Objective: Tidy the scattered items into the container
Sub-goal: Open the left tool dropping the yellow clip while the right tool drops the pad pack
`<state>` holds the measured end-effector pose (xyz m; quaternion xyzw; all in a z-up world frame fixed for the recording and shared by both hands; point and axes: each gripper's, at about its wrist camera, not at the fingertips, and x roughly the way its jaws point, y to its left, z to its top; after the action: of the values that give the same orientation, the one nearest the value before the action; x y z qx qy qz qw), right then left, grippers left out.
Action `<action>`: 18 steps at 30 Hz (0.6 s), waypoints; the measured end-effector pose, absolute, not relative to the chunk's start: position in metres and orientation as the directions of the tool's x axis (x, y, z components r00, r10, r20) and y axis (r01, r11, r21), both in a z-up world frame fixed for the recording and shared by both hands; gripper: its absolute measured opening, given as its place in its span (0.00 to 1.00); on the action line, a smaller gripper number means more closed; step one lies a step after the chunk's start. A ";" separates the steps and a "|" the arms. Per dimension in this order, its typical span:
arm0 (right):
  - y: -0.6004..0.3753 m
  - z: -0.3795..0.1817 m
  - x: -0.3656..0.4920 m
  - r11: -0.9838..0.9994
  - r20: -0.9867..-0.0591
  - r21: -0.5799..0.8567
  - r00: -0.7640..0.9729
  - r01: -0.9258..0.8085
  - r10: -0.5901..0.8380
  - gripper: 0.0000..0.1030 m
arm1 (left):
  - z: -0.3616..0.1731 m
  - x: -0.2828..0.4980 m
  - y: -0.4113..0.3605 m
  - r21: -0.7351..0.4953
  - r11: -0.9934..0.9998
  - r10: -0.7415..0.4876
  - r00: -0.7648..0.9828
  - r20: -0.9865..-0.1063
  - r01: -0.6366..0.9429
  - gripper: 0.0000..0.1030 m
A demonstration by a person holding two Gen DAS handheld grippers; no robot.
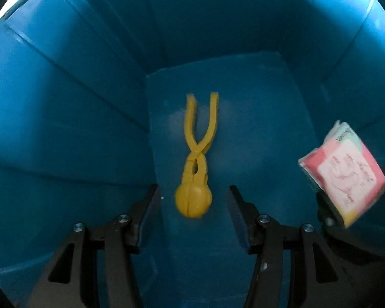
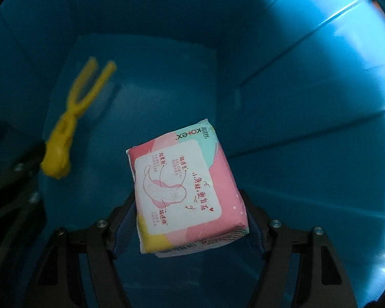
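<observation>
Inside the blue bin, the left tool is hanging released above yellow tongs; the right tool is gripping a pink packet, seemingly for dropping.

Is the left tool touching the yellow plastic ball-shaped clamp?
Apart. The left wrist view shows the open left tool with blue bin floor visible between each finger and the yellow plastic ball-shaped clamp.
</observation>
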<state>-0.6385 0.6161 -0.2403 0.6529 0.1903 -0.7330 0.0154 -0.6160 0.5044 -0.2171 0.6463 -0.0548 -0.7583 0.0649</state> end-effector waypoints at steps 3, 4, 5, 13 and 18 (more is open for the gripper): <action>0.626 -0.265 -0.642 -0.928 -0.967 -0.256 -0.084 0.271 0.242 0.70 | -0.238 -0.622 0.499 0.171 -0.985 -0.174 -0.099 -0.980 0.033 0.51; 0.630 -0.270 -0.643 -0.929 -0.967 -0.255 -0.071 0.267 0.245 0.70 | -0.243 -0.622 0.500 0.190 -0.981 -0.191 -0.092 -0.977 0.024 0.51; 0.635 -0.275 -0.643 -0.936 -0.971 -0.241 -0.052 0.256 0.235 0.70 | -0.247 -0.622 0.502 0.211 -0.977 -0.212 -0.088 -0.973 0.012 0.51; 0.657 -0.322 -0.639 -0.947 -0.969 -0.201 0.091 0.251 0.230 0.70 | -0.268 -0.612 0.509 0.258 -0.965 -0.257 -0.018 -0.966 -0.051 0.51; 0.665 -0.324 -0.637 -0.952 -0.975 -0.187 0.076 0.243 0.211 0.72 | -0.271 -0.611 0.513 0.272 -0.960 -0.271 -0.014 -0.962 -0.071 0.69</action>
<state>-0.6366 0.6655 -0.3235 0.7335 0.1546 -0.6618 0.0119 -0.6114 0.5130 -0.2709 0.6986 -0.1223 -0.7013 0.0715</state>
